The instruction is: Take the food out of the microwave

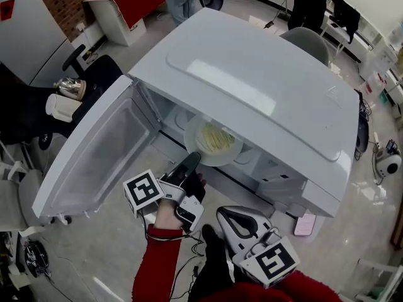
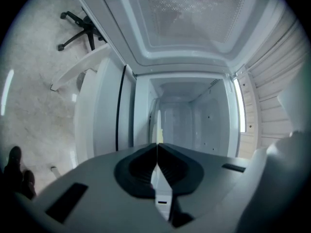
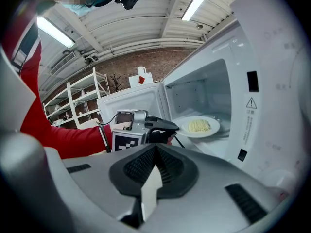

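We look steeply down on a white microwave (image 1: 264, 87) whose door (image 1: 94, 162) stands open to the left. Just inside the opening, at the front of the chamber, sits a white plate (image 1: 195, 128) of pale yellow noodles (image 1: 217, 140). Our left gripper (image 1: 192, 160) reaches to the plate's near rim. Its jaws are narrowed onto the thin edge, which shows edge-on between them in the left gripper view. Our right gripper (image 1: 221, 214) hangs lower and to the right, apart from the microwave, its jaws pressed together with nothing between them. A red sleeve (image 1: 154, 263) covers the left arm.
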Demonstrator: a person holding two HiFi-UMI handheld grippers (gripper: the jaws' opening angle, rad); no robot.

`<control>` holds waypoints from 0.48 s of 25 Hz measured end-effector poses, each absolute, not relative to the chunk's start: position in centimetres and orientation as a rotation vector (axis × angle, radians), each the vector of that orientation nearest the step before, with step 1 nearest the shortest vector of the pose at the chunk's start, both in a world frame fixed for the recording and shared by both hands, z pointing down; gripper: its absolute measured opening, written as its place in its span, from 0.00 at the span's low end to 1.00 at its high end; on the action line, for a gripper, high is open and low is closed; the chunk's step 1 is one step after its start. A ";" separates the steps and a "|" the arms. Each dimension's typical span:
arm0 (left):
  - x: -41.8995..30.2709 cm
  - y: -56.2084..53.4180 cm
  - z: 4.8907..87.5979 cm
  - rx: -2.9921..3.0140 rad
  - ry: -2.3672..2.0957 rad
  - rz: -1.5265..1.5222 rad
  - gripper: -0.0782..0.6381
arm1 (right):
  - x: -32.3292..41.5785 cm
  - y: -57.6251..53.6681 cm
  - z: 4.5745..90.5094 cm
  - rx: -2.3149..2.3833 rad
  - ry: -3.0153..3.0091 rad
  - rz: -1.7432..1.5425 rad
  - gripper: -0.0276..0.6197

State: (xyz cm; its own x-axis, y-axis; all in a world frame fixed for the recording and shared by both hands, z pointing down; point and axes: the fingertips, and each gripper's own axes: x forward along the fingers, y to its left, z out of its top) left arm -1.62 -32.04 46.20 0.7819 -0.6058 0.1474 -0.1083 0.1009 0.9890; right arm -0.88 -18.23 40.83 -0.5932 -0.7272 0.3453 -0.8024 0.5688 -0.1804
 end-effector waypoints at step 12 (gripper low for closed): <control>-4.7 -28.4 44.9 1.429 -0.651 -0.529 0.13 | -0.7 -16.6 41.6 1.218 -2.553 0.566 0.06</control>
State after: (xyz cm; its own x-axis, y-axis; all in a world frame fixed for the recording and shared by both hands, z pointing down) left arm -4.73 -28.43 44.91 0.7213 -0.6864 0.0924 -0.0499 0.0816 0.9954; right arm -0.73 -16.58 41.59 -0.6166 -0.6850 0.3880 -0.7848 0.5738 -0.2343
